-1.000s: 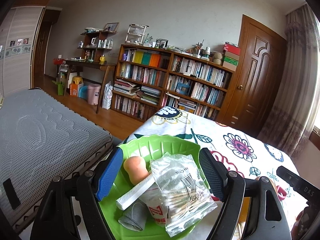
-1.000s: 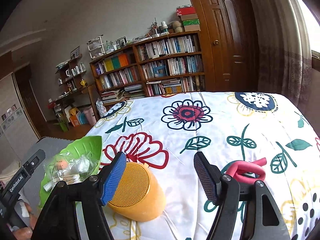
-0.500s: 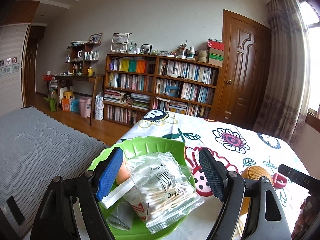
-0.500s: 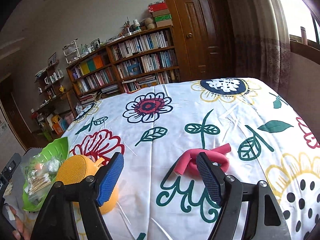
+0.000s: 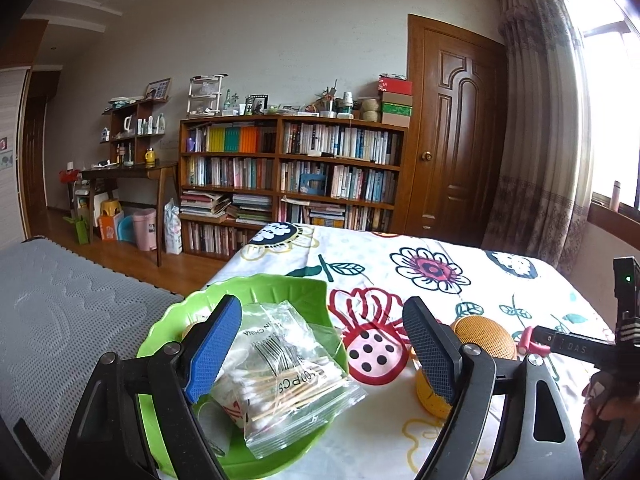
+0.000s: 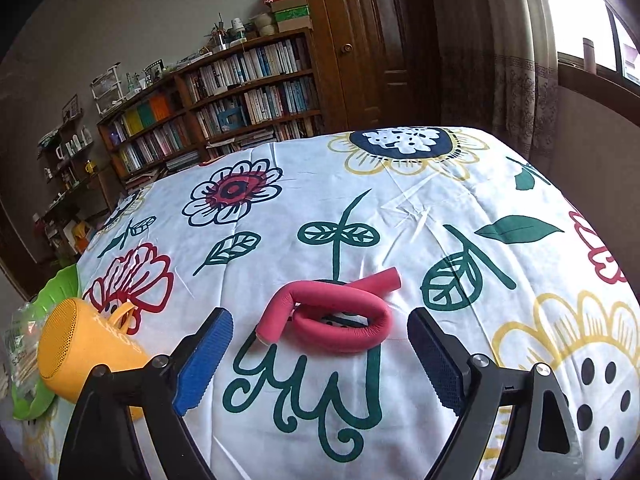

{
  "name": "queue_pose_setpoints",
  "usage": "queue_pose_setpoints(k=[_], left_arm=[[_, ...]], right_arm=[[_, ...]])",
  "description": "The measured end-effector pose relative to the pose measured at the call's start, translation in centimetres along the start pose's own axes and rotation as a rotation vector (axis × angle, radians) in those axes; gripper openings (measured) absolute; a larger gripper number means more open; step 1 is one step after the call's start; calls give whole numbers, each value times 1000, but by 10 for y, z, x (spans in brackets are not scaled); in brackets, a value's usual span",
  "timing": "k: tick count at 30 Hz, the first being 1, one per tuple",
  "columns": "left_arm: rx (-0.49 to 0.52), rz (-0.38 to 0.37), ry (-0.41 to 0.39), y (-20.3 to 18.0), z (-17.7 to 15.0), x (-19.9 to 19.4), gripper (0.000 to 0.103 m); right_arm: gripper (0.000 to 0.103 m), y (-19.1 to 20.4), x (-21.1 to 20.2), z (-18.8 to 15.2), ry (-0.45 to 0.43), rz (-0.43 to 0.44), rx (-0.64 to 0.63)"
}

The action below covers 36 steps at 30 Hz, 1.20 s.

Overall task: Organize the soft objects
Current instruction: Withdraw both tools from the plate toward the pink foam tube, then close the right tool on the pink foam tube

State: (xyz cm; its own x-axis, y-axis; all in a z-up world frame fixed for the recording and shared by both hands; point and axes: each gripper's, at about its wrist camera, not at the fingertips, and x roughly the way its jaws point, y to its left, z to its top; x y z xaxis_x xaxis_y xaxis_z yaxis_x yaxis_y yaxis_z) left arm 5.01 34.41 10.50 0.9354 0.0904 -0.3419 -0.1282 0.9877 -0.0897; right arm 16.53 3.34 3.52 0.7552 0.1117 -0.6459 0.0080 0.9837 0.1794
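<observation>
A green plate (image 5: 172,320) lies at the table's near left corner with a clear bag of cotton swabs (image 5: 280,376) and other small items in it. My left gripper (image 5: 320,356) hovers open just over the plate's right side, empty. A pink foam curler (image 6: 340,312), bent into a loop, lies on the flowered tablecloth (image 6: 400,208) straight ahead of my right gripper (image 6: 320,360), which is open and empty, a little short of it. An orange mesh-fronted speaker (image 6: 84,352) lies on its side to the left, next to the plate (image 6: 60,284).
A bookcase (image 5: 292,184) and a wooden door (image 5: 456,132) stand beyond the table's far edge. A grey mattress (image 5: 60,312) lies left of the table. A curtained window (image 5: 560,120) is at the right. The right gripper's body (image 5: 624,320) shows in the left wrist view.
My right gripper has swung right from the orange speaker and now faces the pink curler. The left gripper has drawn back and shifted right over the plate. Both stay open.
</observation>
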Motion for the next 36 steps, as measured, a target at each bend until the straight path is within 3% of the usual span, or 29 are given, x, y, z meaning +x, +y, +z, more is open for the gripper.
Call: queue_pose_setpoints(k=[4, 13, 17, 22, 36], left_arm=[[15, -49, 14, -7, 2, 0, 85], [52, -98, 38, -24, 5, -3, 86], [49, -115, 59, -25, 5, -3, 86], [59, -139, 92, -31, 4, -6, 86], [173, -224, 154, -76, -15, -21, 86]], right_arm=[[97, -1, 12, 2, 37, -14, -29], [97, -1, 34, 3, 129, 4, -42], [96, 1, 36, 3, 130, -5, -57], [84, -1, 35, 5, 123, -24, -67], [83, -22, 0, 3, 58, 11, -62]])
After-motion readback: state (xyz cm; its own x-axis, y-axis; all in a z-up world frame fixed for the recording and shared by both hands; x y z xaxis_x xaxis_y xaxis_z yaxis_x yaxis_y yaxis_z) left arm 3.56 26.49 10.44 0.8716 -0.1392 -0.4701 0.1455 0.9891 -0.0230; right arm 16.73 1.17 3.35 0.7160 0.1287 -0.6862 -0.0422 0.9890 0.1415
